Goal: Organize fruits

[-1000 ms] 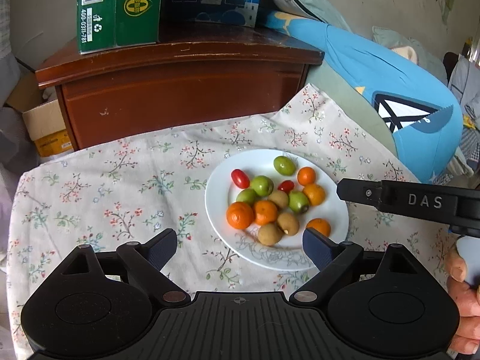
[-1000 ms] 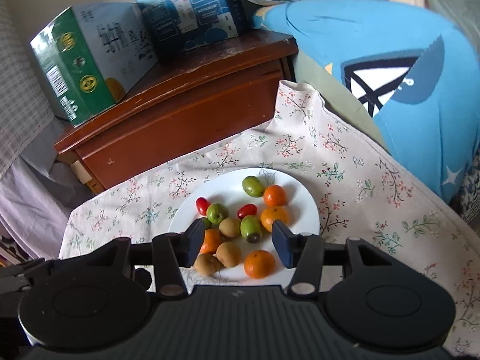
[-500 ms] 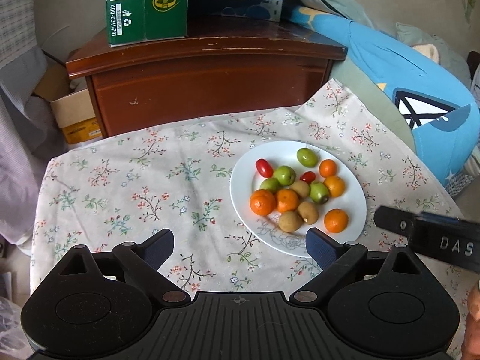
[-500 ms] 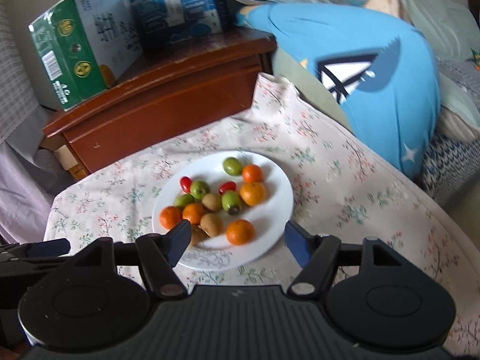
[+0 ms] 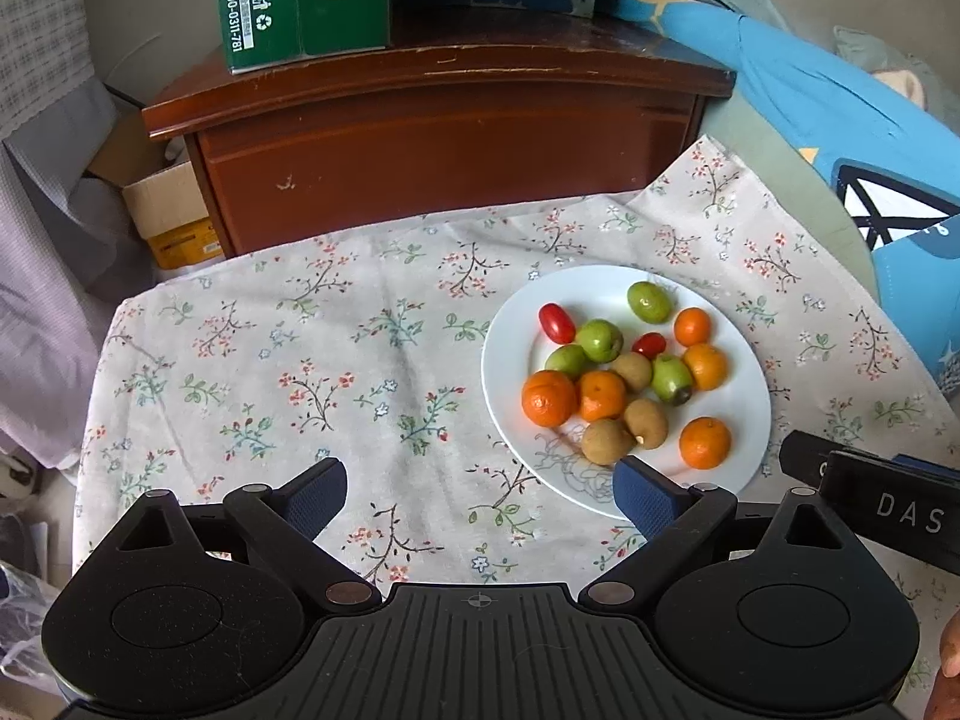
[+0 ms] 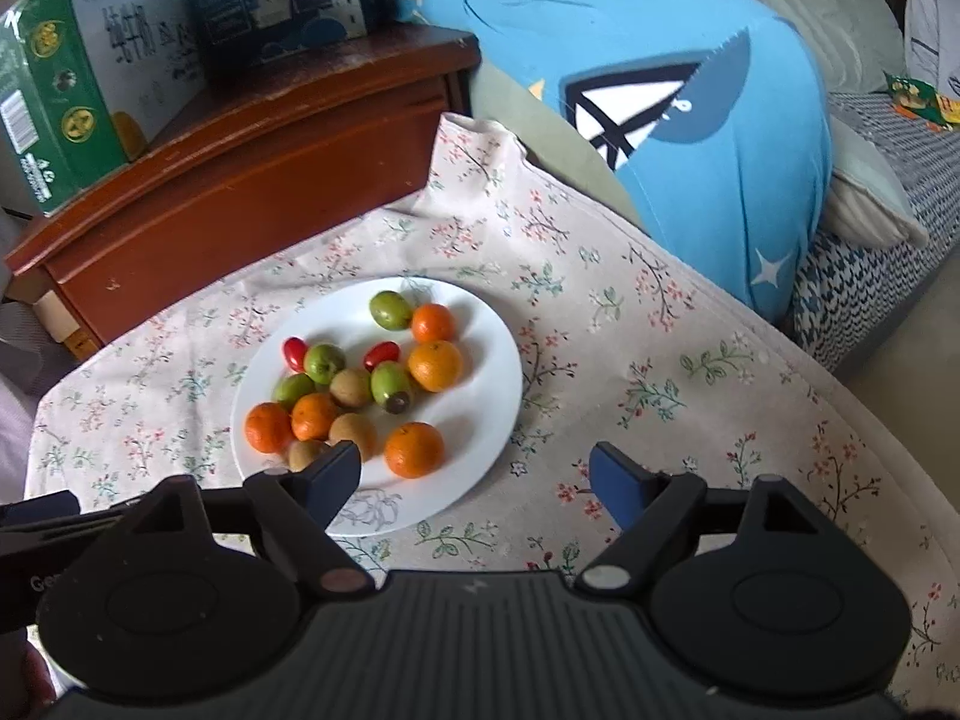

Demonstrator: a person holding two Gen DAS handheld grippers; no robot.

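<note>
A white plate (image 5: 750,396) (image 6: 486,414) on the floral tablecloth (image 5: 300,372) holds several small oranges (image 5: 547,397), green fruits (image 5: 648,302), brown kiwis (image 5: 606,441) and two red cherry tomatoes (image 5: 557,323). My left gripper (image 5: 480,495) is open and empty, above the cloth near the plate's left front edge. My right gripper (image 6: 477,480) is open and empty, above the plate's right front edge. The right gripper's body shows at the right of the left wrist view (image 5: 882,510).
A brown wooden cabinet (image 5: 444,120) stands behind the table with a green box (image 5: 300,0) and a blue box (image 6: 276,6) on top. A blue shark cushion (image 6: 690,108) lies to the right. A cardboard box (image 5: 168,216) sits at the left.
Both grippers have pulled back and up from the plate. The right gripper's jaws have opened wider and swung right. The left view has shifted left, so the plate sits further right.
</note>
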